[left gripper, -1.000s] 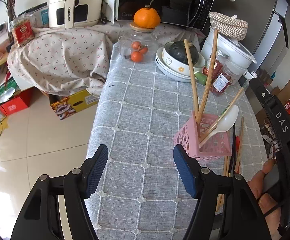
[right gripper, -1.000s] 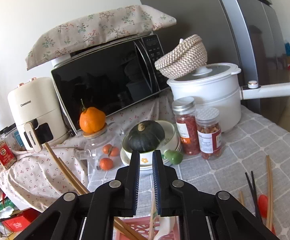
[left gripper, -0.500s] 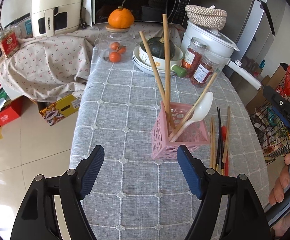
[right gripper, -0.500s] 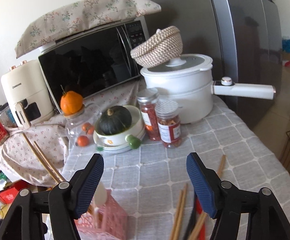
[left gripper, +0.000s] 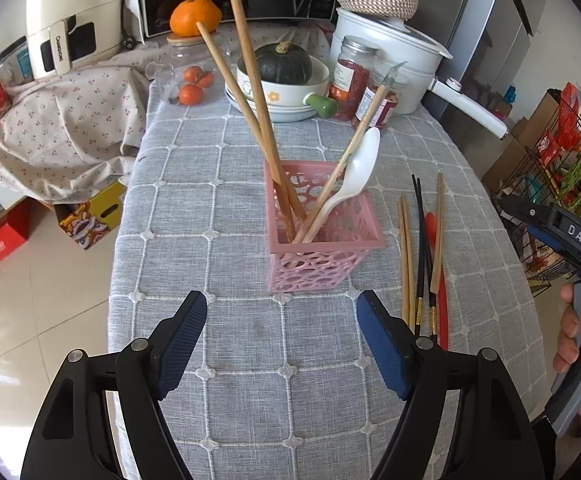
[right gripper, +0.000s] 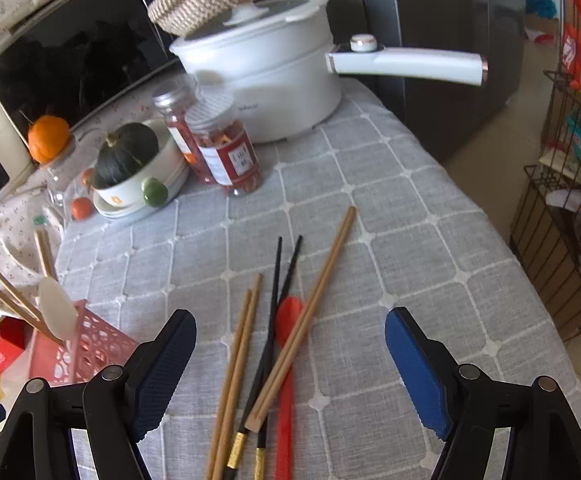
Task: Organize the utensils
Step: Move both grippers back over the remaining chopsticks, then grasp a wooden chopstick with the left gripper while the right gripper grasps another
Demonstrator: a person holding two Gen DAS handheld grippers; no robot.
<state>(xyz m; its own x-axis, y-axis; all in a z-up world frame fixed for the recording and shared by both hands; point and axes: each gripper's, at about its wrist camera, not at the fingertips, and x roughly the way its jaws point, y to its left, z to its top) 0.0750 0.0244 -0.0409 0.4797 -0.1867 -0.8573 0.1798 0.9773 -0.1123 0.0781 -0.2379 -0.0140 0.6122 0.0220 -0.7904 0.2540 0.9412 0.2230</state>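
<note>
**Operator:** Hovering over the loose utensils, my right claw [right gripper: 290, 368] is opening, its blue pads spread wide with nothing pressed between them. Directly beneath and ahead lie the pieces left to sort on the grey checked tabletop [right gripper: 410, 200]: a pair of bamboo chopsticks [right gripper: 234, 364], a pair of black chopsticks [right gripper: 276, 304], a red spoon [right gripper: 286, 400] and one longer wooden chopstick [right gripper: 310, 312] lying across the spoon.

**Observer:** Which way do they run?

**Operator:** Their long axes point away from the right claw, nearly along its line of sight, fanning slightly to the right at the far tips. The pads stand to either side of the bundle, so I judge a closing stroke would meet the sticks across their width.

**Observer:** And the left side?

**Operator:** My left claw [left gripper: 282, 340] is released too, empty, facing the pink perforated basket [left gripper: 322, 252], which stands just beyond it and already holds wooden chopsticks [left gripper: 258, 108] and a white spoon [left gripper: 354, 176]. Seen from there, the loose pieces lie just right of the basket, apart from it. The right claw is plainly nearer to them; I'd take the pickup with that one.
</note>
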